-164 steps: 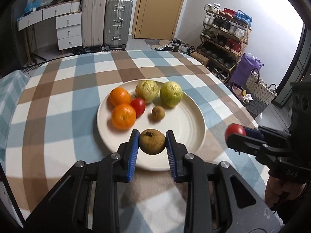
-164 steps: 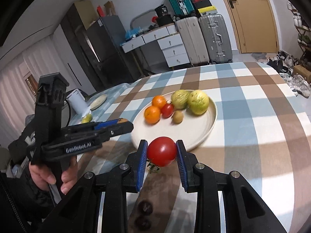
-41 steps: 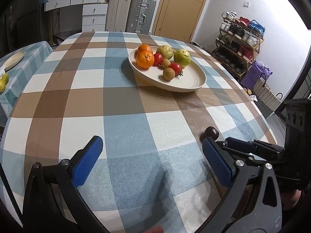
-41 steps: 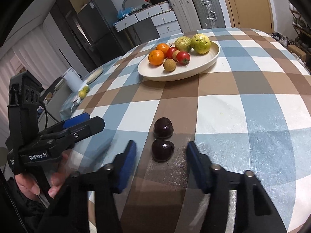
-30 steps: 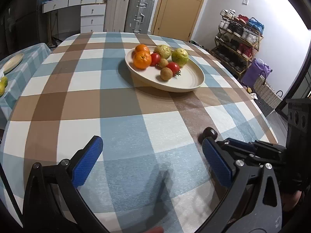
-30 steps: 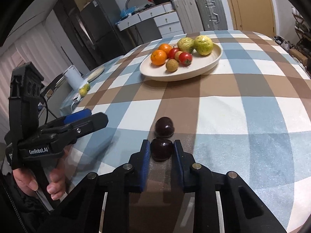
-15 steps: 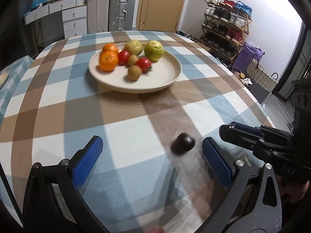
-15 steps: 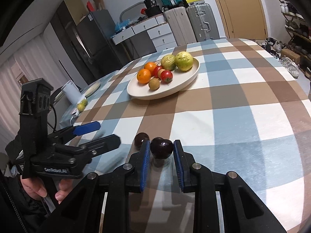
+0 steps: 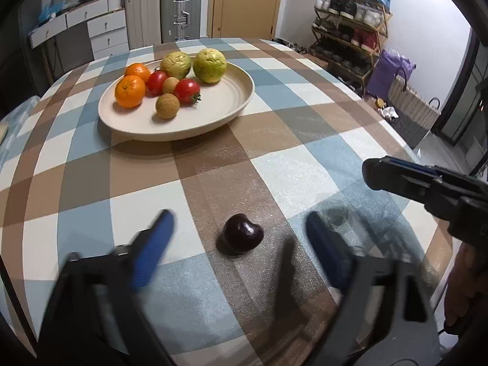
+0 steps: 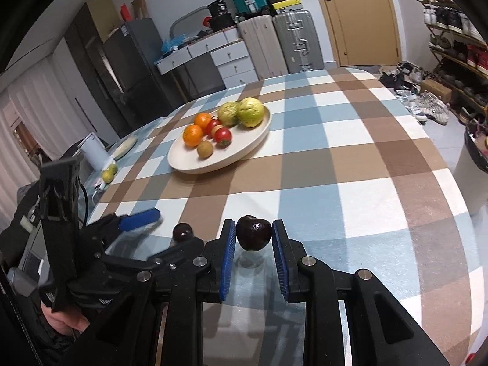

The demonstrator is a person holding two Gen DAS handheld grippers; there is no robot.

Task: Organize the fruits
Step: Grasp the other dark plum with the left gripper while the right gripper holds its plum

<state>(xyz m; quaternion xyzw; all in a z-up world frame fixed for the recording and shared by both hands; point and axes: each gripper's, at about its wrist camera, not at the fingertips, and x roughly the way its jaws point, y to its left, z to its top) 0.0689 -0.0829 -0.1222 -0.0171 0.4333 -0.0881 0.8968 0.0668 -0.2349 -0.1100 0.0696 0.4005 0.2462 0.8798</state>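
Observation:
A cream plate (image 9: 231, 103) (image 10: 259, 140) on the checked tablecloth holds oranges, tomatoes, two green guavas and small brown fruits. One dark cherry (image 9: 242, 234) (image 10: 182, 231) lies on the cloth. My left gripper (image 9: 241, 250) straddles it with its blue pads well apart from it; the jaws are closing and blurred. My right gripper (image 10: 253, 244) is shut on a second dark cherry (image 10: 253, 236), lifted above the cloth. In the left wrist view the right gripper (image 9: 375, 175) reaches in from the right, the cherry hidden.
The round table's edge (image 9: 427, 189) falls off to the right, with a wicker basket (image 9: 411, 106) and shoe rack (image 9: 350, 39) beyond. A side table with a small plate (image 10: 125, 146) and yellow-green fruit (image 10: 109, 174) stands left. A person's hand (image 10: 64, 320) holds the left gripper.
The left gripper moved so the cherry on the cloth lies between its pads, which came closer together. The right gripper closed on the other cherry and raised it off the cloth.

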